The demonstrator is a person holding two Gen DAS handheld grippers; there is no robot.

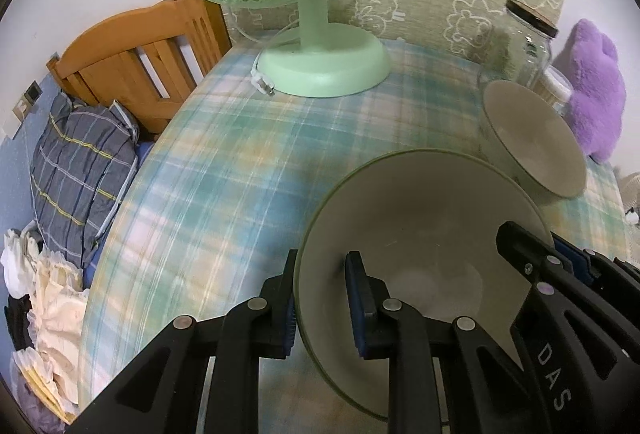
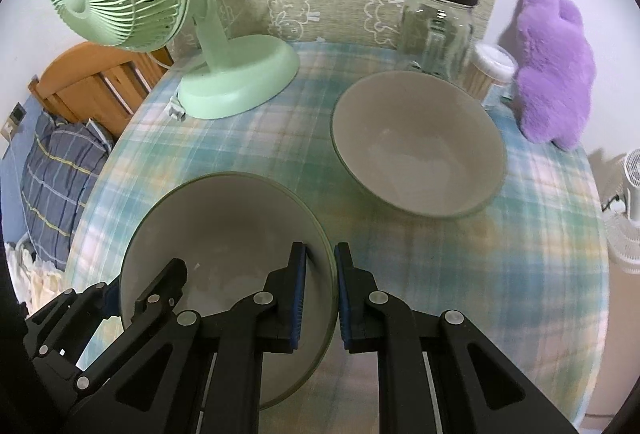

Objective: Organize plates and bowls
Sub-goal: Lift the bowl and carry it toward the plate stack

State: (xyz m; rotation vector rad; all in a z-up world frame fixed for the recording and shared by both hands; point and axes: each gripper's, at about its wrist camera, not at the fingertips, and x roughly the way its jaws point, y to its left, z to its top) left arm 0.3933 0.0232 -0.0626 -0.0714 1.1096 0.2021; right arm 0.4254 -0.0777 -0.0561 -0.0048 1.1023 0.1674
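Both grippers had hold of one bowl, each from its own side. The left gripper was clamped tight on the bowl's left rim, one blue pad inside the wall and the other outside. The right gripper pinched the opposite rim the same way, its jaws closed down to the thickness of the wall. Each showed in the other's view: the right gripper at the bowl's far right edge from the left wrist, the left one at the lower left from the right wrist.

The bowl was pale grey inside with a green edge, and it looked tilted, its near side hanging past the edge of the table, over the checked cloth. A second bowl of the same kind stood on the cloth just beyond and to the right, apart from the first.

Further back a green fan stood at the left, its plug lying by the base. A glass jar with a dark lid stood behind the second bowl, a small white-lidded tub just beside it, and a purple plush toy at the right. A bed with a striped pillow lay off to the left of the table.
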